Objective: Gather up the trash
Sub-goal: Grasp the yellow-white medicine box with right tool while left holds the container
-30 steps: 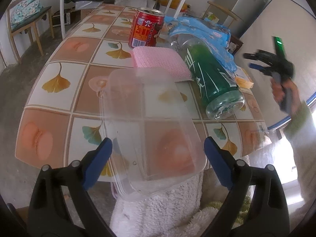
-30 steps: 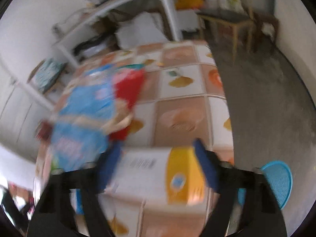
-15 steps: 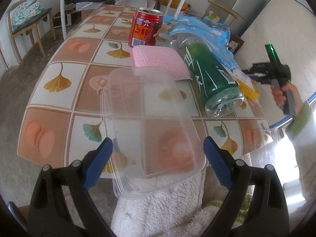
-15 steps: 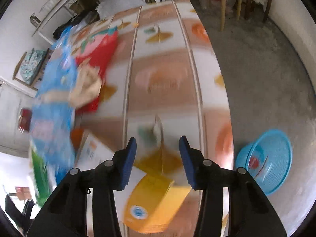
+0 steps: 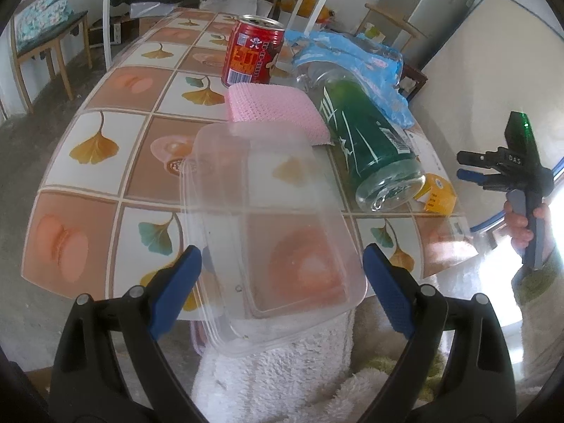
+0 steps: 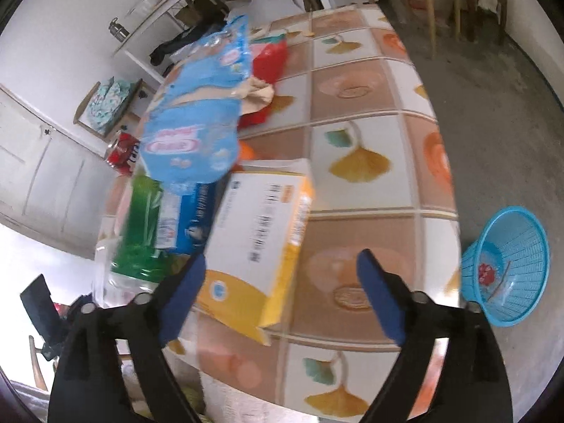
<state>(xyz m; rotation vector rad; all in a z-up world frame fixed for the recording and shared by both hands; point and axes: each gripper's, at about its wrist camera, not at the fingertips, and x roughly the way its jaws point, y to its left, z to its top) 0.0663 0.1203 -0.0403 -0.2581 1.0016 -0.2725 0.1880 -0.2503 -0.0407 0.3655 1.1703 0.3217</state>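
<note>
Now right tool (image 6: pixel 278 292): jaws just reopened wide, empty, beside the carton (image 6: pixel 261 243) on the worktop (image 6: pixel 370 183); regrasp needed. Left tool (image 5: pixel 282 289) wide, unmoved.

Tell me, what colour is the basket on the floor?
Blue. The basket shows best in the right wrist view, beside the table.

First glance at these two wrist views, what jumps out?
The clear plastic container fills the foreground between the open left gripper, overhanging the table's near edge. Behind it a green bottle lies on its side beside an upright red can. In the right wrist view, the open right gripper hovers over a white-and-yellow box; a blue basket sits on the floor.
</note>
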